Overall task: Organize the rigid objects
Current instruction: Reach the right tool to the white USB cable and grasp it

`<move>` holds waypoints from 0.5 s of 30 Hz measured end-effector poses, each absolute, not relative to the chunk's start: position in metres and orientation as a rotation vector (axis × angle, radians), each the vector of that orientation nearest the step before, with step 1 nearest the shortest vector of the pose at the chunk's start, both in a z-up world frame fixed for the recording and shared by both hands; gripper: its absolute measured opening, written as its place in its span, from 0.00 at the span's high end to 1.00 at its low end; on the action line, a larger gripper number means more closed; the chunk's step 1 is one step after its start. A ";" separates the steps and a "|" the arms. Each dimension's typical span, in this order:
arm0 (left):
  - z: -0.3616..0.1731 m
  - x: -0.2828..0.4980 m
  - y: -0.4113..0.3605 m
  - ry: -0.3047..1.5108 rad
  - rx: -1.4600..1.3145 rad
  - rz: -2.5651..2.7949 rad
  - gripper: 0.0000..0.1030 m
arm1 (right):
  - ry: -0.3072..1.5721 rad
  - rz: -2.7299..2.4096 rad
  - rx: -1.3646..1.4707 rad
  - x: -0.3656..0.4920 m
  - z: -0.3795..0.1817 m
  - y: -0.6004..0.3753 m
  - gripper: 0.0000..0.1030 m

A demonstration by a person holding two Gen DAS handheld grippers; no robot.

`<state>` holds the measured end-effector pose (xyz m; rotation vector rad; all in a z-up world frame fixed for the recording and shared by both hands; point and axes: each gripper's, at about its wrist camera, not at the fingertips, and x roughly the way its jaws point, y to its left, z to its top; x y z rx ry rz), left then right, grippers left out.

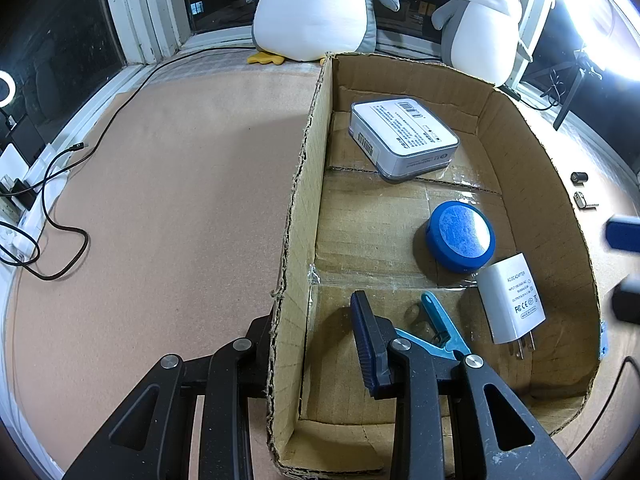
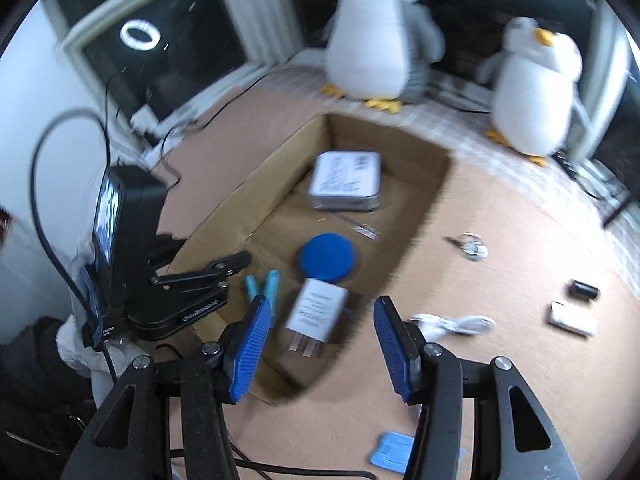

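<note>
An open cardboard box (image 1: 304, 200) holds a white flat case (image 1: 404, 136), a round blue tin (image 1: 460, 236), a white power adapter (image 1: 510, 298) and a light blue clip (image 1: 440, 328). My left gripper (image 1: 310, 312) is shut on the box's left wall, one finger outside and one inside. In the right wrist view my right gripper (image 2: 323, 308) hangs open above the box's near end. The adapter (image 2: 316, 312) lies below it on the box floor, and nothing sits between the blue pads (image 2: 250, 344).
On the cork mat right of the box lie a white cable (image 2: 456, 324), a black cylinder (image 2: 584, 290), a small white block (image 2: 572, 320), a metal piece (image 2: 472, 248) and a blue item (image 2: 394, 454). Two plush penguins (image 1: 316, 8) stand behind. A black cable (image 1: 68, 240) trails at left.
</note>
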<state>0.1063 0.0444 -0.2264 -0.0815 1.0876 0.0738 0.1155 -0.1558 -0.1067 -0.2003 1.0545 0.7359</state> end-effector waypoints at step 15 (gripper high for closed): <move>-0.227 0.106 0.043 1.087 -0.073 0.075 0.68 | 1.142 0.503 -0.161 0.148 -0.148 -0.238 0.46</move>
